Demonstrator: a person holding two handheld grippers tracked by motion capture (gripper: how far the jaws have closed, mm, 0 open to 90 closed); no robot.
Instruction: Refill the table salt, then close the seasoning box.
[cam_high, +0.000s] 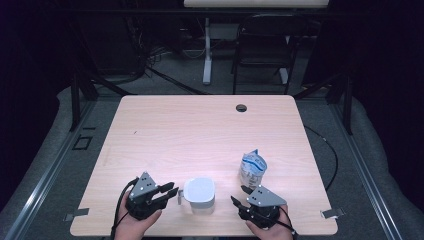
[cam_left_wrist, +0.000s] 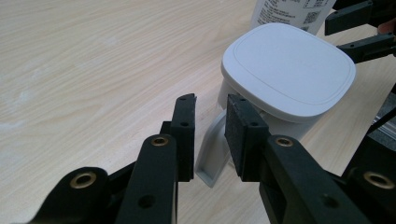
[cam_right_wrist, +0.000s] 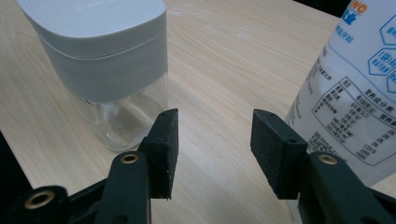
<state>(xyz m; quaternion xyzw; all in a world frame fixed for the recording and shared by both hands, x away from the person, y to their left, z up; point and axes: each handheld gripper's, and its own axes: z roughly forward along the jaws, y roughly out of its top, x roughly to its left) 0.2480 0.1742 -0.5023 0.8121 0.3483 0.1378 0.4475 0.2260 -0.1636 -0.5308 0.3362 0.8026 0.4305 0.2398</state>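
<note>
- The pale wood-grain rectangular bench (cam_high: 200, 130) carries everything; a small dark round grommet hole (cam_high: 241, 107) sits near its far edge, well away from the jug.
- A white and blue plastic pouch (cam_high: 252, 169) stands upright just beyond and to the right of the jug. In the right gripper view its side (cam_right_wrist: 355, 93) bears blue hexagon marks, orange letters at the top and a black-ruled table of small print, too fine to read.
- The clear glass jug with a rounded-square white plastic lid (cam_high: 199, 194) stands near the bench's front edge, between the two tools. Its lid (cam_left_wrist: 287, 65) is on, and the see-through lower part (cam_right_wrist: 123, 121) looks empty. A pale handle (cam_left_wrist: 212, 149) juts toward the left tool.
- The left tool (cam_high: 172, 191), just left of the jug, has its jaws set narrowly on either side of the handle; whether the pads press it I cannot tell.
- The right tool (cam_high: 240, 195), just right of the jug, stands with jaws wide apart over bare bench, gripping nothing.
</note>
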